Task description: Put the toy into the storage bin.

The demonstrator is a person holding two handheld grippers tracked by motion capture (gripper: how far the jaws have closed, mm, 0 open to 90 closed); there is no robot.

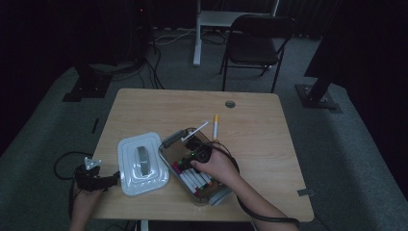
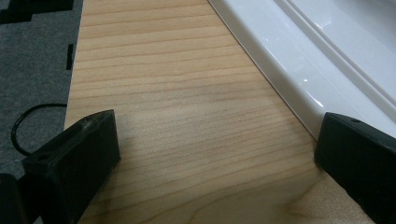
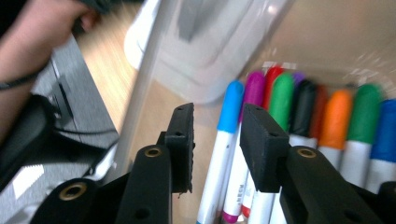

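A clear plastic box right of the table's middle holds several markers with coloured caps. My right gripper reaches down into the box. In the right gripper view it is open, with a narrow gap over a light-blue-capped marker that lies beside a magenta one. The white lid lies flat to the left of the box. My left gripper rests on the table at the lid's left edge, and in its own view it is wide open on bare wood.
A yellow-capped marker lies loose on the table behind the box, and a white marker leans at the box's far rim. A cable hole sits near the table's far edge. A chair stands beyond.
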